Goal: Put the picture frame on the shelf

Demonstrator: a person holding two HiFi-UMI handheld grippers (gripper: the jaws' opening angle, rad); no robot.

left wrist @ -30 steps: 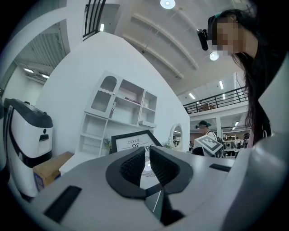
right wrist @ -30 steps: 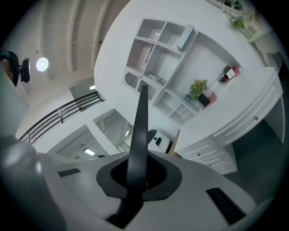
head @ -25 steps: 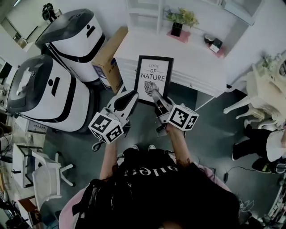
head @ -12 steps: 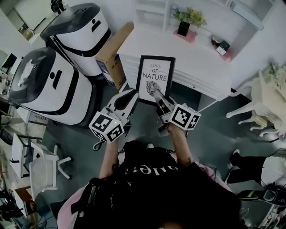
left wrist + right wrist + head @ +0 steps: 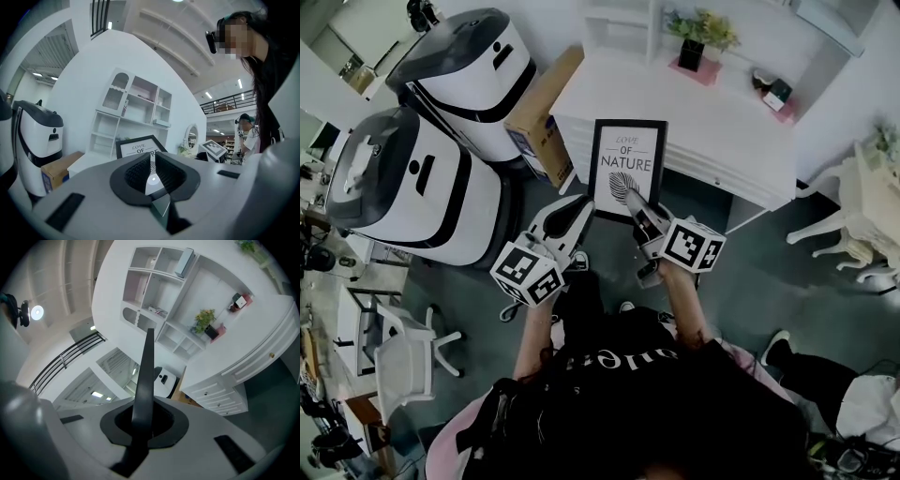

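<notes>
Jaws of the right gripper (image 5: 633, 202) clamp the picture frame (image 5: 627, 159) (bottom edge); left gripper (image 5: 581, 212) jaws closed.

i see a white table (image 5: 722, 131) with the shelf (image 5: 614, 23) standing at its back; on it a potted plant (image 5: 698, 37) on a pink mat (image 5: 710, 75), and possibly a small box (image 5: 778, 92).

You held the black-rimmed picture frame (image 5: 627, 167), print reading LOVE OF NATURE, by its lower edge, facing you, not yet on the white shelf (image 5: 614, 23).
</notes>
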